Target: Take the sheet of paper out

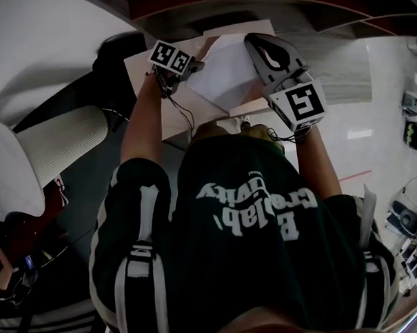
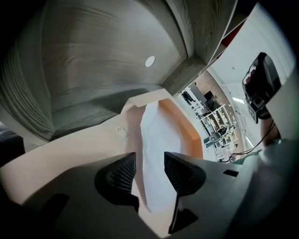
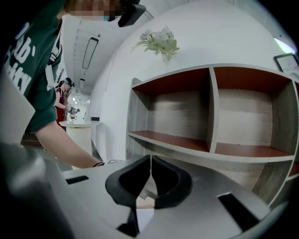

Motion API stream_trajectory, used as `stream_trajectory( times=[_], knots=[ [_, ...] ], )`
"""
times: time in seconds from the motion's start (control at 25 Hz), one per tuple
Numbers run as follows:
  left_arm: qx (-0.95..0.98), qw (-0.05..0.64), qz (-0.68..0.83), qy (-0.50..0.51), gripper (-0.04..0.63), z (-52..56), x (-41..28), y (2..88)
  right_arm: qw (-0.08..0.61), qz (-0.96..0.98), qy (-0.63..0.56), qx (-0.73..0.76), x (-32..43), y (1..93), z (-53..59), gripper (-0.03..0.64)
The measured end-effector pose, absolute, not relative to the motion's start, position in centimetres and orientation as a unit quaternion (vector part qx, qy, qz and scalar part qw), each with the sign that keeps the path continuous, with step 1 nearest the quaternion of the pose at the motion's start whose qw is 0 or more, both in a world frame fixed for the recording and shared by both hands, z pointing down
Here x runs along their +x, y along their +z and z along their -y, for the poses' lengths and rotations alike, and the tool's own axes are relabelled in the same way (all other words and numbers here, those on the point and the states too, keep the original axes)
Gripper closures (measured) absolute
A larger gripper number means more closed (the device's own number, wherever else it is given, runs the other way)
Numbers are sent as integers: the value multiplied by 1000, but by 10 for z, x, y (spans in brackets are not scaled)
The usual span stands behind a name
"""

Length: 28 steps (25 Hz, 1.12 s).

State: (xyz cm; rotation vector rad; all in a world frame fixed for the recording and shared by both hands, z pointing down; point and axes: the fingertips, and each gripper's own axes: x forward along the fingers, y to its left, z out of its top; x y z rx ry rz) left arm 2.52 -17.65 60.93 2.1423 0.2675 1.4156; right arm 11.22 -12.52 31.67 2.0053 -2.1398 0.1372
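Observation:
A tan envelope [image 1: 140, 64] lies on a grey wood surface with a white sheet of paper [image 1: 222, 75] standing out of it. In the left gripper view the sheet [image 2: 156, 135] rises from the envelope [image 2: 79, 147], whose inside is orange. My left gripper [image 2: 149, 170] is open, and the sheet's lower edge runs between its jaws without either pad pressing on it. In the head view it [image 1: 192, 68] sits at the sheet's left edge. My right gripper [image 1: 253, 39] lies over the sheet's right side. Its jaws [image 3: 150, 161] are shut, with a tan envelope edge [image 3: 145, 201] in the gap below the tips.
A wooden shelf unit [image 3: 210, 140] with red-brown compartments stands right ahead, with a plant [image 3: 159, 42] on top. A white ribbed chair [image 1: 63, 144] is at my left. Another person [image 3: 63, 93] stands far off by a white table. Equipment lies on the floor at right [image 1: 414, 126].

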Motion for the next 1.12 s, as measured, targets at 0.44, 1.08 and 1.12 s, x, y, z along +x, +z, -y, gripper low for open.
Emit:
stream_trajectory(
  times=[0.44, 1.08, 1.12],
  knots=[
    [758, 330, -188, 530, 377, 125, 22, 629, 118, 701, 36, 702, 104, 316, 95, 581],
    [742, 362, -267, 497, 431, 74, 46, 612, 121, 685, 33, 717, 108, 315, 86, 581],
    [742, 360, -267, 497, 431, 71, 47, 613, 122, 684, 32, 718, 109, 315, 84, 581]
  ],
)
